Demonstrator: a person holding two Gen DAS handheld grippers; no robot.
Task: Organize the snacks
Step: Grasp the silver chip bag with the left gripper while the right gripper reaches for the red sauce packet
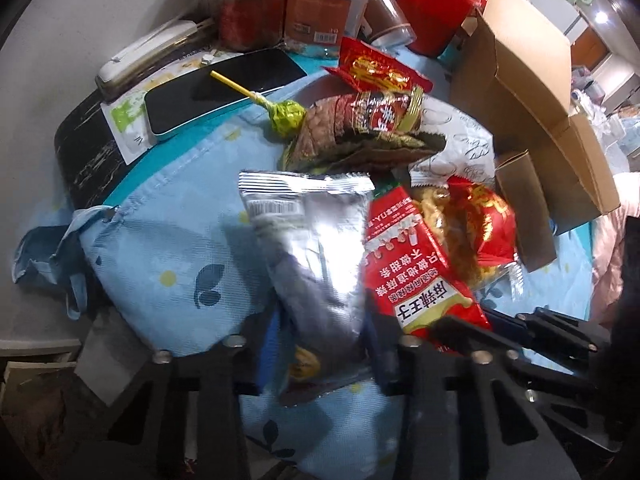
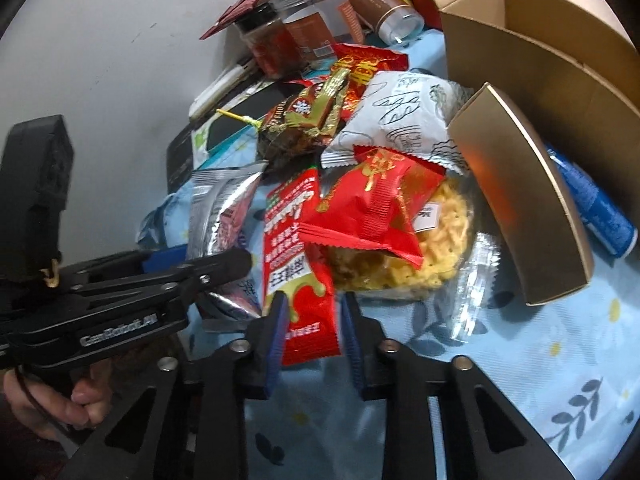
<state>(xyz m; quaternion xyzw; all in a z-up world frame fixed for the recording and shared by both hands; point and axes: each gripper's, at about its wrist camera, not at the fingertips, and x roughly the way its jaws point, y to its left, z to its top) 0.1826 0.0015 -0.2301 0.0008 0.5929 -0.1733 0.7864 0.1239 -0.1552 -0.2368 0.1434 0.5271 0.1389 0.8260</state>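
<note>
The left gripper (image 1: 320,344) is pinching the silver packet (image 1: 316,248) and the right gripper (image 2: 312,332) the red sachet (image 2: 298,256), whose slick foil risks slipping free.

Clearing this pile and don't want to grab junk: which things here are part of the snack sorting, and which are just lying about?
Job:
silver packet, in left gripper
red sachet, in right gripper
noodle bag
white packet
brown packet
lollipop
box

Lying about:
phone
jars
blue can
</note>
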